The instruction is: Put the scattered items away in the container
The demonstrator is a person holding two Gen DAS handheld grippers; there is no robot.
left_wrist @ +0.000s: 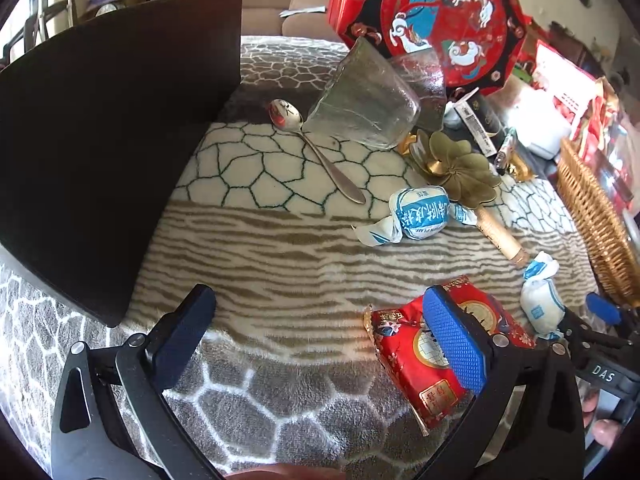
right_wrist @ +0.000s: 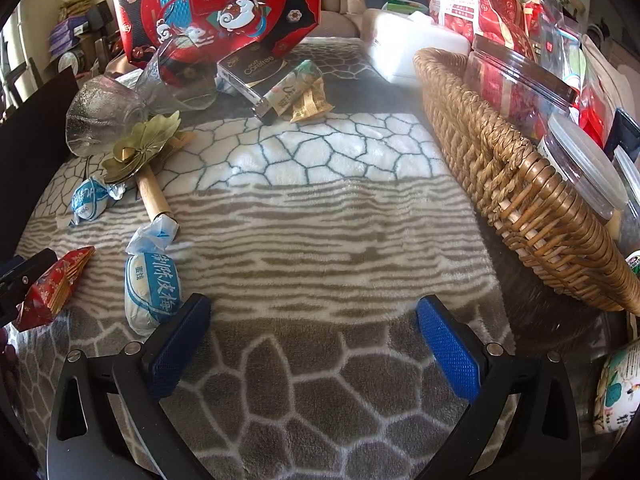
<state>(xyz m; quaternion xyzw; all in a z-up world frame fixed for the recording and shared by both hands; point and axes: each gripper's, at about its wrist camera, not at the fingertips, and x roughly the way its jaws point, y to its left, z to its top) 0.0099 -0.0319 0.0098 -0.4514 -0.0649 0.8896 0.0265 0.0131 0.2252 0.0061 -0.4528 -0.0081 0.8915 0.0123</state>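
Across the patterned blanket at lower frame, both the left gripper [left_wrist: 316, 340] and right gripper [right_wrist: 312, 344] stood wide and empty, a red snack packet [left_wrist: 424, 364] and wrapped candy [right_wrist: 150, 292] lying unsorted, apparently awaiting transfer to the wicker basket [right_wrist: 520, 196] at right.

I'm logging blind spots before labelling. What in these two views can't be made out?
- Red snack packet: left wrist view, middle covered by the left hand-held gripper's finger.
- Wicker basket: right wrist view, inside hidden by its wall and jars; far end cut off.
- Spoon: absent from the right view.
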